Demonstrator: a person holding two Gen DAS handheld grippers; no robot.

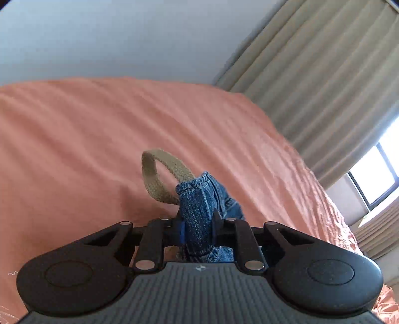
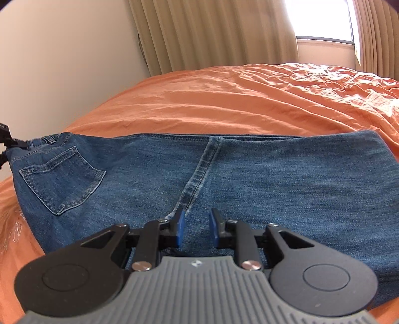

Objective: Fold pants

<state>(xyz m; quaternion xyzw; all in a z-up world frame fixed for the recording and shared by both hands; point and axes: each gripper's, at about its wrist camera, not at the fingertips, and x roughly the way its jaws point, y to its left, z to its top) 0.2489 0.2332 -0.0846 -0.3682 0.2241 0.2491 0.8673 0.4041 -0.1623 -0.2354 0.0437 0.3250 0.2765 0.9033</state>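
2 grippers working: my left gripper [image 1: 198,224] is clamping the jeans [image 2: 224,179] at their waistband corner by the bed's [image 2: 224,99] left edge; my right gripper [image 2: 197,228] is hovering part-open, empty, above heavy, floppy denim.

One pair of jeans [image 2: 224,179], one back pocket [image 2: 62,179], two grippers [image 2: 197,228]

Home bedroom: orange-sheeted bed [image 2: 224,99], curtained window [image 2: 321,20]

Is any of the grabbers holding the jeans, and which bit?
The left gripper pinches a bunched fold of the jeans at the waistband end, beside a tan loop. The right gripper is open, holding nothing.
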